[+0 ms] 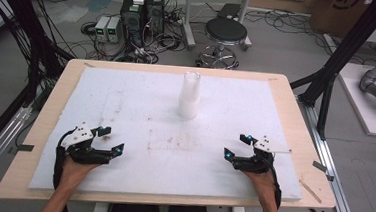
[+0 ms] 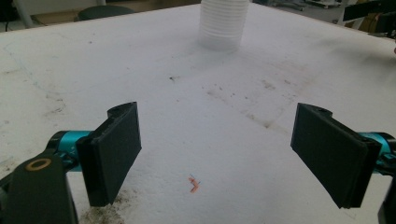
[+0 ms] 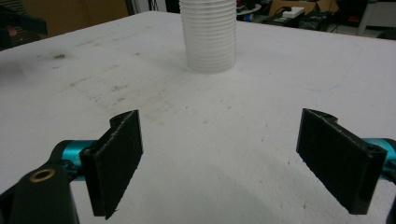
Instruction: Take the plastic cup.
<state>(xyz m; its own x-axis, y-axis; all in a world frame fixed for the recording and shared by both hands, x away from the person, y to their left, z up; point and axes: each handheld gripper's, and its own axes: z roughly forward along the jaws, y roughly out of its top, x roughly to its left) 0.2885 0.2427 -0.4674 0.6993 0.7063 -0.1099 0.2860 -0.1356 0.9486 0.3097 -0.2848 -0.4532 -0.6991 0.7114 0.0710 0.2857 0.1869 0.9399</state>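
Note:
A tall stack of clear plastic cups [image 1: 189, 95] stands upside down on the white foam sheet [image 1: 140, 107], toward the far middle. The same stack of cups [image 2: 223, 23] rises ahead in the left gripper view, and the stack of cups [image 3: 208, 35] in the right gripper view too. My left gripper [image 1: 111, 140] rests near the front left of the sheet, open and empty. My right gripper [image 1: 237, 145] rests near the front right, open and empty as well. Both point inward toward the stack, far short of it.
The foam sheet lies on a wooden table [image 1: 299, 139]. A small orange scrap [image 2: 193, 184] lies on the foam between the left jaws. Brown smudges [image 1: 173, 142] mark the foam's middle. A stool [image 1: 224, 33] and computers [image 1: 141, 15] stand on the floor beyond.

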